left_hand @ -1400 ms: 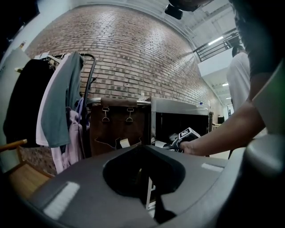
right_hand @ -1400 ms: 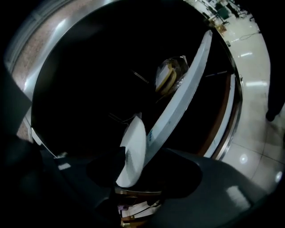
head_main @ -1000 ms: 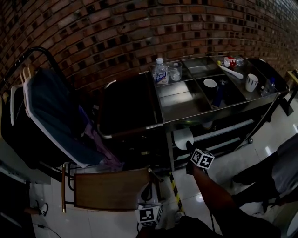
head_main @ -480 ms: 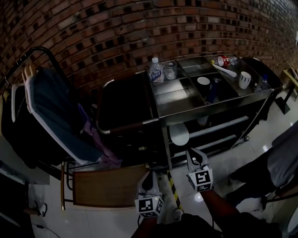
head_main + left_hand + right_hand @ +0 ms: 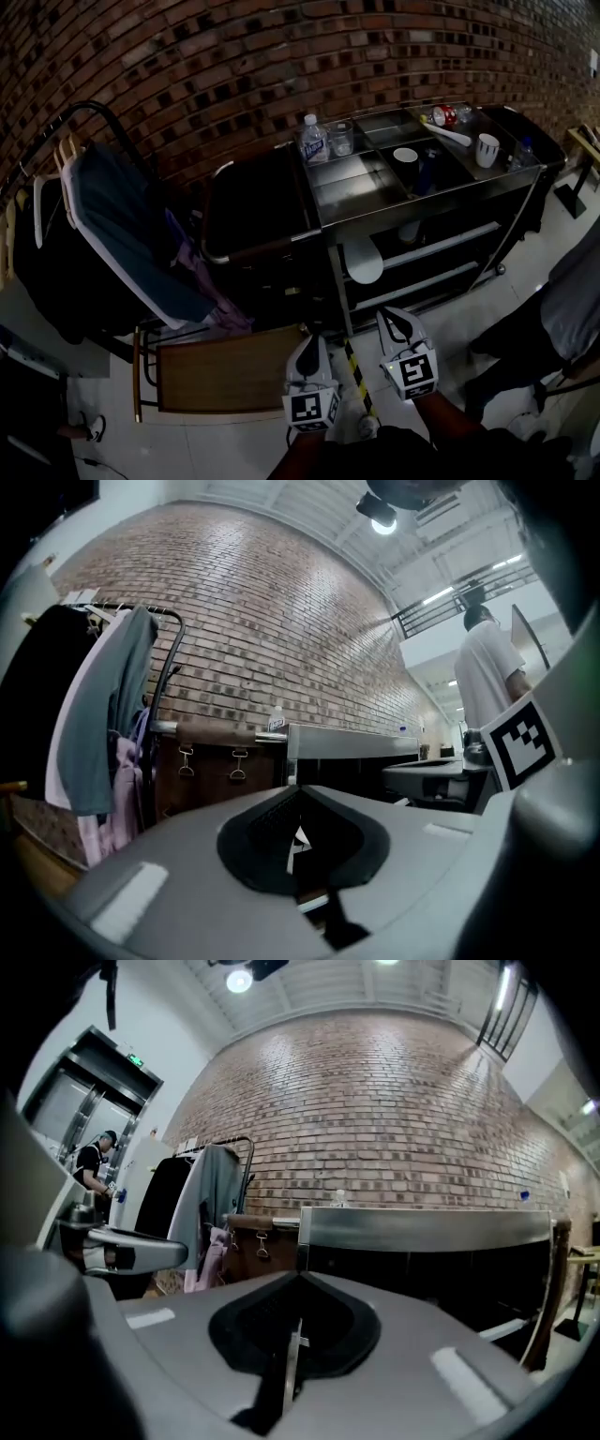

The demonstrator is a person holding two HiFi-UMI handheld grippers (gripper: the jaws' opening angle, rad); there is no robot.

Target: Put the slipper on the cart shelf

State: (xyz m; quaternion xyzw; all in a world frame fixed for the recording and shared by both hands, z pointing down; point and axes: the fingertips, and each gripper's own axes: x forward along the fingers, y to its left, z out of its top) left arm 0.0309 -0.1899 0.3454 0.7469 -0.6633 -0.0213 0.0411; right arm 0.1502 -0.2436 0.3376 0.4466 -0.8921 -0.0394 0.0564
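A white slipper [image 5: 364, 261] lies on the steel cart's [image 5: 424, 201] middle shelf, at its left end, sticking out past the front rail. Both grippers hang low near the head view's bottom edge, well short of the cart. My right gripper [image 5: 390, 319] is shut with nothing between its jaws; in the right gripper view the right gripper [image 5: 295, 1335] has its pads meeting in a thin line. My left gripper [image 5: 311, 343] sits beside it, also shut and empty, as the left gripper [image 5: 298, 841] looks in its own view.
On the cart top stand a water bottle [image 5: 313, 141], a glass [image 5: 341, 139], a bowl [image 5: 405, 156] and a white cup [image 5: 487, 148]. A clothes rack with garments [image 5: 122, 225] is left, a wooden chair [image 5: 230, 375] below it. A person [image 5: 562, 319] stands right.
My right gripper has pulled back from the cart shelf toward me and its jaws have shut. The slipper stays on the shelf. The left gripper has risen slightly into view.
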